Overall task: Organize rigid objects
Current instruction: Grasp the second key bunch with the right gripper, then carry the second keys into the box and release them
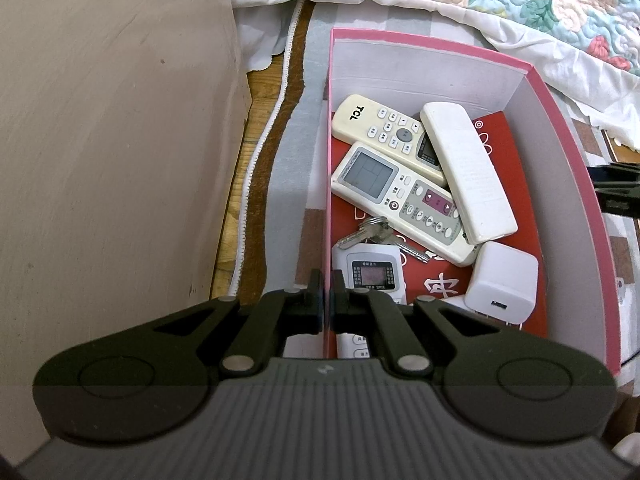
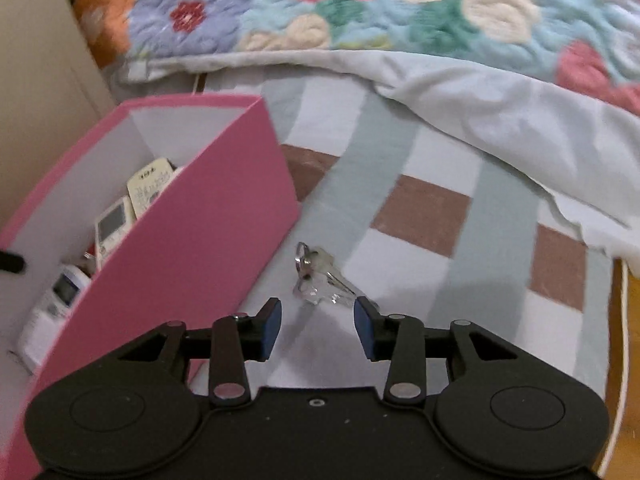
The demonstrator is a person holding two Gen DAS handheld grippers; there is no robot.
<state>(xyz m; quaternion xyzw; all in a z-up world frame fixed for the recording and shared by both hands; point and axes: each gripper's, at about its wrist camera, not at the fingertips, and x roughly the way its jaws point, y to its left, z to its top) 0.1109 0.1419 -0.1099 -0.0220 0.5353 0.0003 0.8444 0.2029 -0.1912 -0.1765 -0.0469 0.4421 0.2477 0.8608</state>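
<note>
Pink box (image 1: 568, 128): four remotes (image 1: 400, 196), one charger (image 1: 504, 280), one key bunch (image 1: 372, 232); second key bunch (image 2: 320, 276) outside.

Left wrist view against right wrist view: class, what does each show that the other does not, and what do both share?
Only the left wrist view shows the white charger, the keys inside the box, and the left tool shut on the box wall. Only the right wrist view shows the open right tool and loose keys on the checked cloth. Both show the pink box and its remotes.
</note>
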